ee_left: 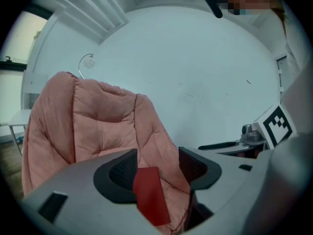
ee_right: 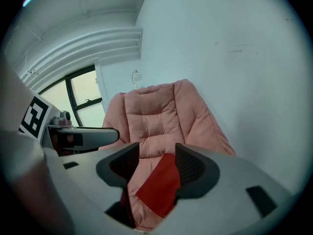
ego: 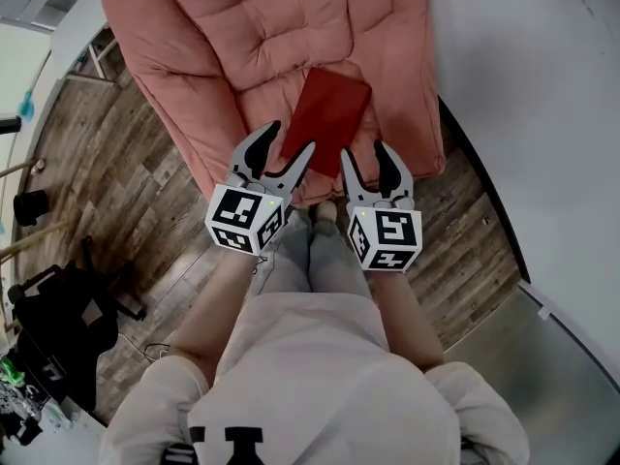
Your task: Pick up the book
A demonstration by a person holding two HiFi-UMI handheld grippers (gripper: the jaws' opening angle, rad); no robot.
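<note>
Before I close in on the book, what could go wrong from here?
1. The book lies flat on a soft chair, so the fingers may dig into the padding or push it away instead of catching an edge.
2. The left gripper and right gripper, both open, hover side by side at the book's near edge and could knock together.

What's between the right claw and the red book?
Nothing but the pink chair cushion. In the head view, the open right gripper hovers just short of the book, with only cushion showing between them.
</note>
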